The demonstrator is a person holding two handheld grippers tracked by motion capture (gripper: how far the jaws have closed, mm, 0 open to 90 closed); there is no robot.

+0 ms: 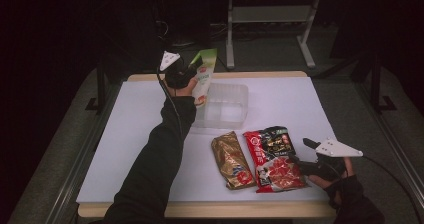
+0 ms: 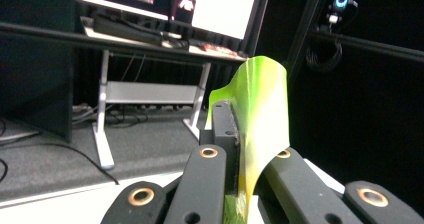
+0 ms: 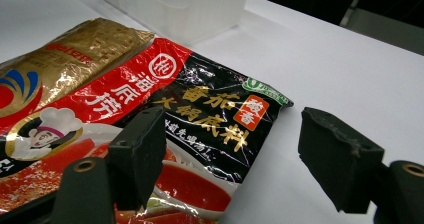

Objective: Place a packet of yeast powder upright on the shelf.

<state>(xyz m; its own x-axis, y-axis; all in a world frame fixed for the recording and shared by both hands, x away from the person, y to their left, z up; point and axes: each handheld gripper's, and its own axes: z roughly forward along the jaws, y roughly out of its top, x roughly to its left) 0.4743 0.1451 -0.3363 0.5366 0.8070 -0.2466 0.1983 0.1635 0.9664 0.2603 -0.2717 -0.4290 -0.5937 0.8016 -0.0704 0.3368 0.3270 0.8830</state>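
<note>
The white tabletop [image 1: 125, 134] spreads out in front of me, and the clear plastic bin [image 1: 225, 106] sits on it toward the far edge, a little past the middle. Nearer to me, two flat packets lie side by side on the tabletop and touch along their long edges: the red and black sauce packet [image 1: 274, 158], the bigger one, on the right, and the gold packet [image 1: 231, 160] to its left. In the right gripper view the red and black sauce packet [image 3: 200, 119] lies just under my jaws, with the gold packet [image 3: 55, 69] beyond it and the clear plastic bin [image 3: 175, 4] farther back. My left arm reaches far forward in its dark sleeve [image 1: 155, 154], and my left tool [image 1: 192, 69] is lifted above the near left corner of the bin, clamped on a green and white pouch [image 1: 204, 76] that hangs upright from the jaws. In the left gripper view the pouch's green top [image 2: 260, 114] rises between the closed jaws. My right tool [image 1: 299, 151] rests low at the right end of the sauce packet, jaws spread wide, one over the packet's corner and the other over bare tabletop, gripping nothing.
</note>
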